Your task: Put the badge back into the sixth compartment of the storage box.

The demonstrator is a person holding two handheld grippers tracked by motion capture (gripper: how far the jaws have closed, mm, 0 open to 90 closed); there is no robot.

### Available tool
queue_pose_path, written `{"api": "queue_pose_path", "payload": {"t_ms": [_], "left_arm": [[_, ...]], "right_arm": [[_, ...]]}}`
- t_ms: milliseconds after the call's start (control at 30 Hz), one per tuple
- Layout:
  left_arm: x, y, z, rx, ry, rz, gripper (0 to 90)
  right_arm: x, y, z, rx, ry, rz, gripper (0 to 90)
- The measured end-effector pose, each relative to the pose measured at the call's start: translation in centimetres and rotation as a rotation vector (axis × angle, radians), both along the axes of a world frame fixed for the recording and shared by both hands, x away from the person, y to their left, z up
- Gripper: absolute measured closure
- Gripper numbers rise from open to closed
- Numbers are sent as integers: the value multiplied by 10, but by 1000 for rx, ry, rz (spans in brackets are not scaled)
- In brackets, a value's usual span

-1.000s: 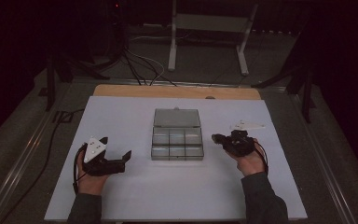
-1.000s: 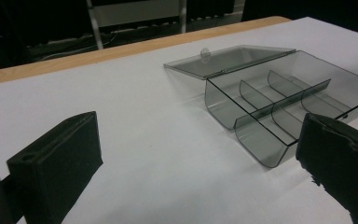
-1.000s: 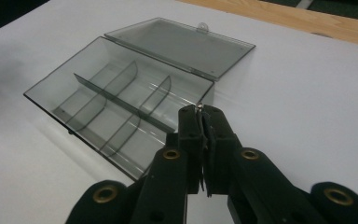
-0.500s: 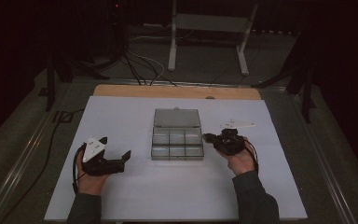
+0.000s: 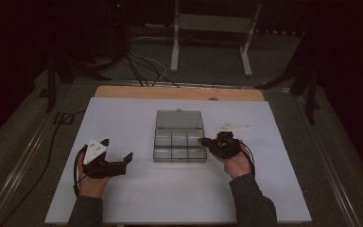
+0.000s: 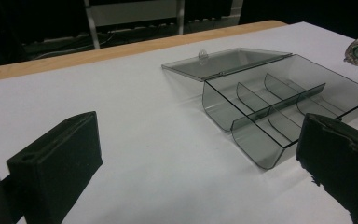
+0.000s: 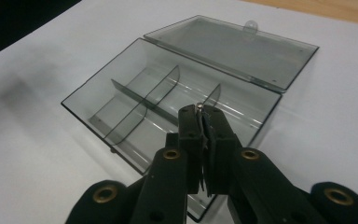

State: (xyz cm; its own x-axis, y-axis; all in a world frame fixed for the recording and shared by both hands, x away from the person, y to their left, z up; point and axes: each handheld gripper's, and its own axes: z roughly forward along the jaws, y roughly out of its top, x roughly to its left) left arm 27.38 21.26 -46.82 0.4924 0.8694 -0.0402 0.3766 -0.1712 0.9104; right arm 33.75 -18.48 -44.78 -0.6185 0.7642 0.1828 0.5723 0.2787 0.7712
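While the white surface [image 5: 137, 198] carries everything, the clear compartment box [image 5: 179, 144] lies just ahead of the right fingers with its lid [image 5: 179, 119] folded flat beyond it. The right gripper [image 7: 200, 112] hangs over the box's near right compartment, its fingers pressed together on a tiny metal piece [image 7: 199, 107] at their tips; what it is I cannot tell. To place it well, I judge the tips should sink low between the dividers before parting, so it cannot bounce into a neighbouring cell. The right hand [image 5: 236, 163] reaches in level from the side. The left gripper [image 5: 118, 163] rests well apart, fingers [image 6: 58, 161] spread, empty.
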Motion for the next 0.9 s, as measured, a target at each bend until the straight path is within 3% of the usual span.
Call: {"api": "queue_pose_path", "payload": {"t_ms": [100, 900], "left_arm": [[0, 0, 0, 0, 1, 0, 17], [0, 0, 0, 0, 0, -2, 17]], "right_arm": [[0, 4, -1, 14, 11, 11, 874], [1, 20, -22, -27, 64, 42, 873]]}}
